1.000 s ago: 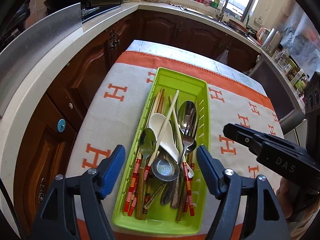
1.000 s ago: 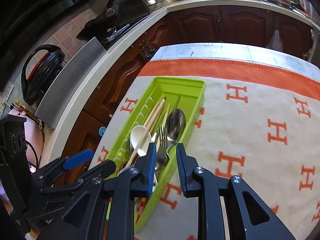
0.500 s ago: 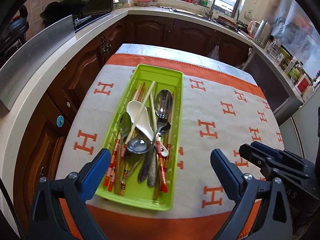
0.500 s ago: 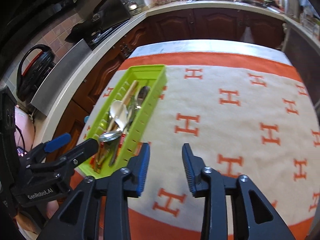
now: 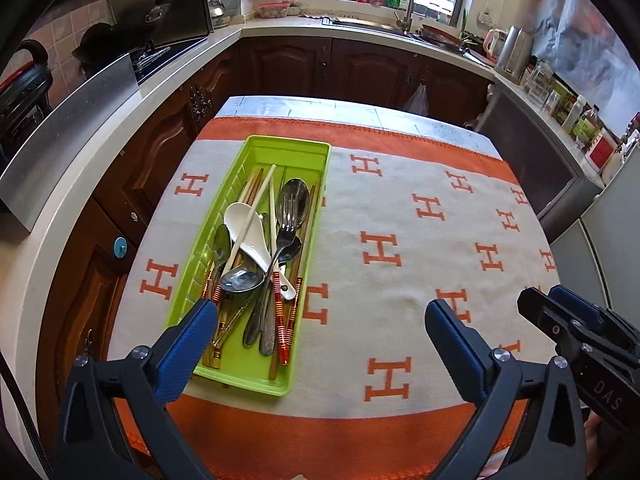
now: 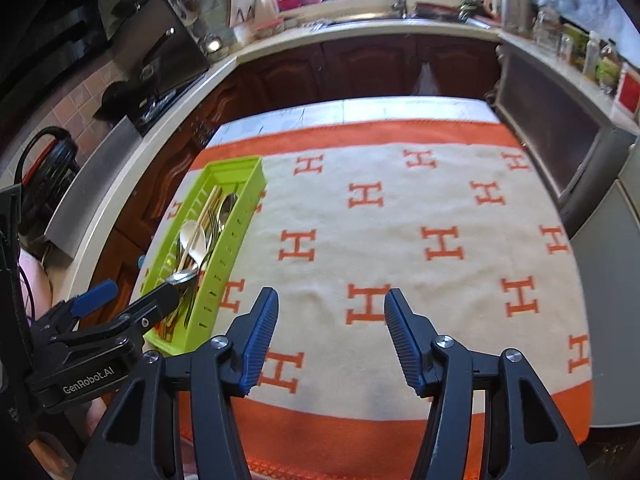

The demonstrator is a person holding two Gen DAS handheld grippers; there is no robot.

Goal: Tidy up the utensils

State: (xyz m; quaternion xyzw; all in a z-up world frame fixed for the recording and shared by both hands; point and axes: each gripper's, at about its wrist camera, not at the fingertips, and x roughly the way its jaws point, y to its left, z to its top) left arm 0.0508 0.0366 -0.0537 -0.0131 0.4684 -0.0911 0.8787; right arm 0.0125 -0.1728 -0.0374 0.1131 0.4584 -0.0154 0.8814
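Observation:
A lime green tray (image 5: 256, 378) lies on the left side of the table, also in the right wrist view (image 6: 232, 248). It holds a jumble of metal spoons (image 5: 294, 200), a fork, a white ceramic spoon (image 5: 250, 236), chopsticks and red-striped handles (image 5: 280, 316). My left gripper (image 5: 324, 344) is wide open and empty, raised above the table's near edge, just right of the tray's near end. My right gripper (image 6: 332, 336) is open and empty above the cloth near the front edge, to the right of the tray.
A cream cloth (image 5: 420, 240) with orange H marks and orange borders covers the table. Dark wood cabinets and a white counter (image 5: 100, 128) wrap around left and back. A sink (image 5: 400, 20) is at the back, and appliances stand on the right.
Both grippers have drawn back and up from the tray and moved right. The right gripper has opened from nearly shut. The left gripper has opened wider.

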